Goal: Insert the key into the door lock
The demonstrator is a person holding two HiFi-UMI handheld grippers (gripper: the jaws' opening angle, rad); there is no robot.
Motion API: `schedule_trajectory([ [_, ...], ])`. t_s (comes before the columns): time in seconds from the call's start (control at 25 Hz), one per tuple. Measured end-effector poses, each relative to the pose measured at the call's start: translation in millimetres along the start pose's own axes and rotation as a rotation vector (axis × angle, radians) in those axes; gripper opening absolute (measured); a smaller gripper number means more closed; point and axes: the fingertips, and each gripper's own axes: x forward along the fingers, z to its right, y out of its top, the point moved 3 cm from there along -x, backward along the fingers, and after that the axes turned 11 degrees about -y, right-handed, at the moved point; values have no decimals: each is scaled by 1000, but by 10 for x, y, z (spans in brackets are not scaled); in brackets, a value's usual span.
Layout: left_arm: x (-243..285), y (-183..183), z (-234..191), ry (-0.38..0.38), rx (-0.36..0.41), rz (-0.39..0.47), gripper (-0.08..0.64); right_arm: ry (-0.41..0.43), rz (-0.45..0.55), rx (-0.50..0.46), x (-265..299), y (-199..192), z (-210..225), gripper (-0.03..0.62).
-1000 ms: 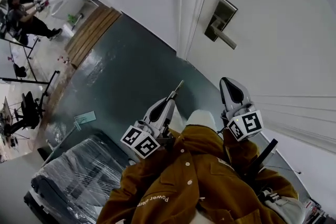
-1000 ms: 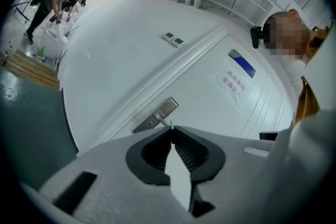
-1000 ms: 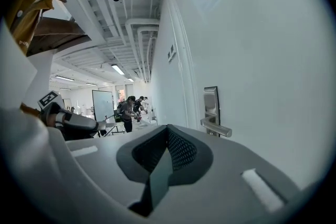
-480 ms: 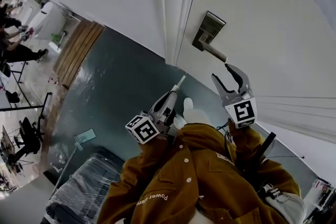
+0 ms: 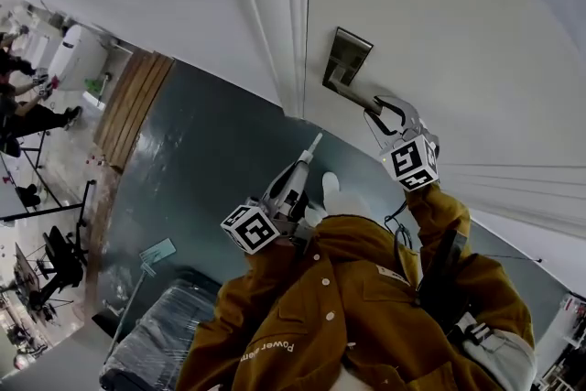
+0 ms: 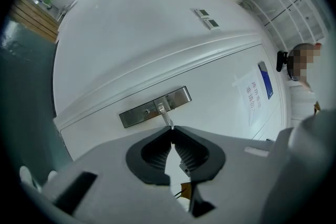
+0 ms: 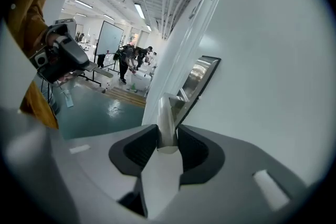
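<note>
key (image 6: 165, 115) juts lengthwise from left gripper's (image 6: 171, 129) pinching jaws toward the lock plate (image 6: 137, 114), right gripper's (image 7: 168, 129) jaws closing on door handle (image 7: 165, 112).

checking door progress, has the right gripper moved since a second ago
Yes. The right gripper has come up to the door handle, which it was well below; its jaws are closing with the handle's end between them.

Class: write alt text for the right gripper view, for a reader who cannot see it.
The right gripper is closing its jaws on the end of a handle, which sits between them. Its plate is on a white door; teal floor beyond.
</note>
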Motion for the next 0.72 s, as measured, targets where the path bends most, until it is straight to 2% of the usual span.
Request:
schedule_trajectory([
  [0.2, 191, -5, -222, 2, -42, 16, 21, 13, -1, -6, 24, -8, 6, 129],
  [0.32, 337, -14, -535, 69, -92, 12, 21, 19, -8, 6, 10, 1, 6, 129],
  [0.44, 564, 15, -773, 81, -81, -21, 21, 20, -14, 15, -14, 26, 5, 129],
  [0.48, 642, 30, -823, 74, -105, -17, 21, 18, -17, 19, -22, 34, 9, 129],
  [0.56, 843, 37, -851, 24, -221, 36, 21, 16, -21, 27, -37, 30, 29, 130],
  [0.6, 931, 45, -884, 12, -255, 58, 21, 19, -20, 29, -36, 13, 46, 130],
  [0.72, 1143, 92, -1034, 4, -317, 113, 21, 28, -13, 35, -3, -55, 94, 130],
])
